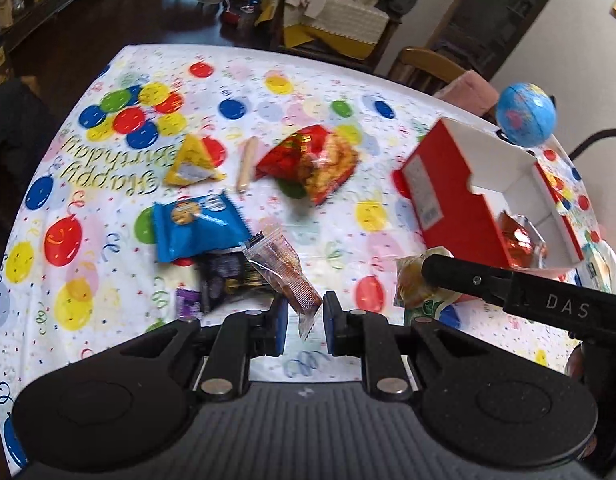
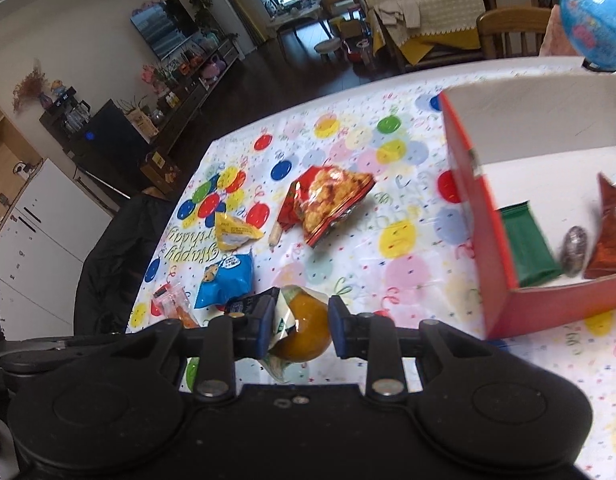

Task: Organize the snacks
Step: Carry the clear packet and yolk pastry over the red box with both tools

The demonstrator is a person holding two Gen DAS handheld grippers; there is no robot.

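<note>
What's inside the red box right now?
In the red box: a green packet, a small silvery wrapped piece and a red foil pouch. The right side is cut off.

Globe (image 2: 594,26) cut off, box contents (image 2: 574,252) blurred

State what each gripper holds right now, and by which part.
Left gripper: fingers open around the lower end of the clear snack packet, not clamped. Right gripper: fingers flank the orange jelly cup; actual grip cannot be told.
</note>
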